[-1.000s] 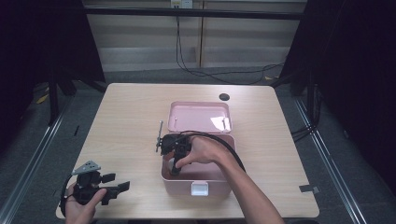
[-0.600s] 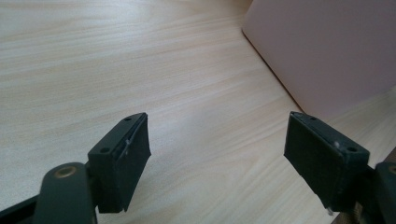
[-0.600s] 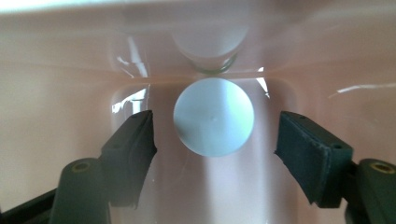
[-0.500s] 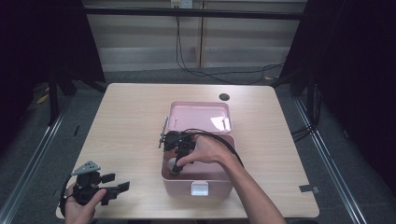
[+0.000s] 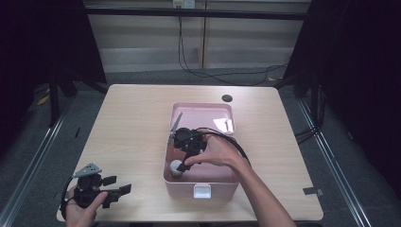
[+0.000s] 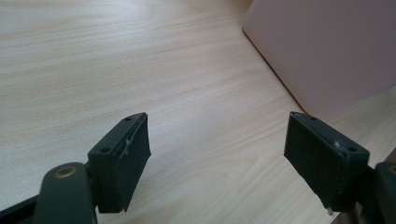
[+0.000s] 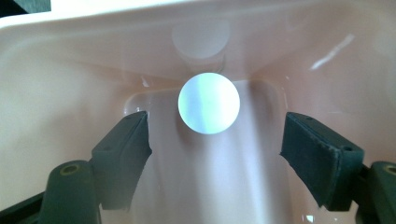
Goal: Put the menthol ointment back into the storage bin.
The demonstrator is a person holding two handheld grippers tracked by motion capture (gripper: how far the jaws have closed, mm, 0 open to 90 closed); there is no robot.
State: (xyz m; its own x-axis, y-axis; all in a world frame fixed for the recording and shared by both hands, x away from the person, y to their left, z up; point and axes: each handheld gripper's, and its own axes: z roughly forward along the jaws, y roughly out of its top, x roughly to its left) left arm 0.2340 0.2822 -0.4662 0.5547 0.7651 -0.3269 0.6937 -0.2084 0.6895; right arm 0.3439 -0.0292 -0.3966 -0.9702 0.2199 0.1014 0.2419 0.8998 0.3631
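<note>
A light wooden table [image 5: 127,127] occupies the centre of the high view, its near edge cut off by the bottom of the frame; a small dark round disc [image 5: 227,98] sits near its far edge, too small to identify. Right of centre stands an open pink plastic box [image 5: 203,111], with a white latch [image 5: 202,190] on its near wall; no writing or brand can be read on the box, latch or grippers. The person's right hand [image 5: 217,152] reaches into the box from the lower right, holding the right gripper [image 5: 181,165], whose jaws point toward the near left corner of the box interior. There a small white ball [image 5: 176,166] rests on the box floor. In the right gripper view the ball [image 7: 208,103] lies ahead of the spread black jaws, centred between them and touching neither pad, with a pale reflection of it on the glossy wall behind. At the lower left of the high view, the left hand [image 5: 80,210], partly cut off by the frame edge, holds the left gripper [image 5: 124,190] low over the table, well apart from the box. In the left gripper view its jaws stand wide apart and empty over bare wood, with the pink box wall [image 6: 327,51] at the upper right of the frame.
</note>
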